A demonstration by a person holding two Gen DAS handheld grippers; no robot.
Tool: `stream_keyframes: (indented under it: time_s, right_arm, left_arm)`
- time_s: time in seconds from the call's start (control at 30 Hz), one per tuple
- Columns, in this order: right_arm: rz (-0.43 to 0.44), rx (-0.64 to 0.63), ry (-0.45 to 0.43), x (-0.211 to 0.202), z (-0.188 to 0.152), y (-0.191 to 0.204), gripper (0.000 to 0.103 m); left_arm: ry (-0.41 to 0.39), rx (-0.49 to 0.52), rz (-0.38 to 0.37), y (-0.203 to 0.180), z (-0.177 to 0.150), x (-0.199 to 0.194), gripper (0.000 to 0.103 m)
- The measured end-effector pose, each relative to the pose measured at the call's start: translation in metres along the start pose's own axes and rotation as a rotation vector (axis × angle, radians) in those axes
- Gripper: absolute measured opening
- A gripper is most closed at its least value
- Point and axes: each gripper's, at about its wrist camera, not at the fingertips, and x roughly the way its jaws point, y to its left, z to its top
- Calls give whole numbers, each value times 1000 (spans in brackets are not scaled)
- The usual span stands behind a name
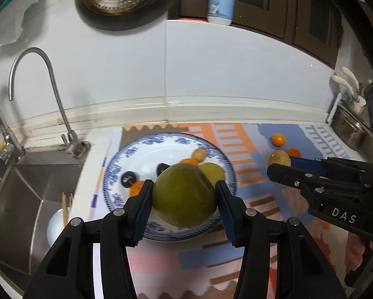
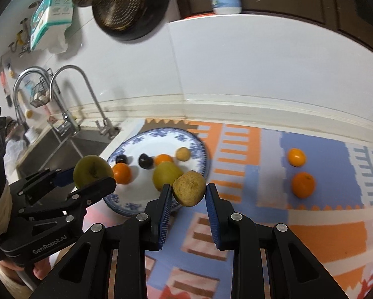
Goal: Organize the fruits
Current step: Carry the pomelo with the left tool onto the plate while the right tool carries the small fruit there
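My left gripper (image 1: 184,196) is shut on a large green pear (image 1: 184,195) and holds it above the near part of the blue-and-white plate (image 1: 126,154); it also shows in the right wrist view (image 2: 93,170). My right gripper (image 2: 189,191) is shut on a brown-yellow russet fruit (image 2: 189,188), held above the mat beside the plate's right rim (image 2: 203,154). On the plate lie two dark plums (image 2: 146,160), two oranges (image 2: 122,173), a yellow-green fruit (image 2: 167,175) and a small tan fruit (image 2: 183,153). Two oranges (image 2: 303,184) lie on the mat at the right.
A patterned mat (image 2: 273,224) covers the counter. A steel sink (image 1: 24,199) with two taps (image 1: 61,114) lies left of the plate, with a bowl and chopsticks (image 1: 65,206) in it. A tiled wall runs behind. A steel pot (image 1: 348,127) stands far right.
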Motion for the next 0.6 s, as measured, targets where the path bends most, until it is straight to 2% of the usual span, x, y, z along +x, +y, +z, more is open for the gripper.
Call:
stream_keyframes:
  time_s: [0.27, 0.6]
  right_arm:
    - [50, -40, 58, 40, 20, 14, 29]
    - [61, -84, 113, 92, 55, 22, 29]
  left_arm:
    - [-1, 40, 42, 21, 16, 15, 49]
    - [65, 60, 26, 45, 32, 60, 49]
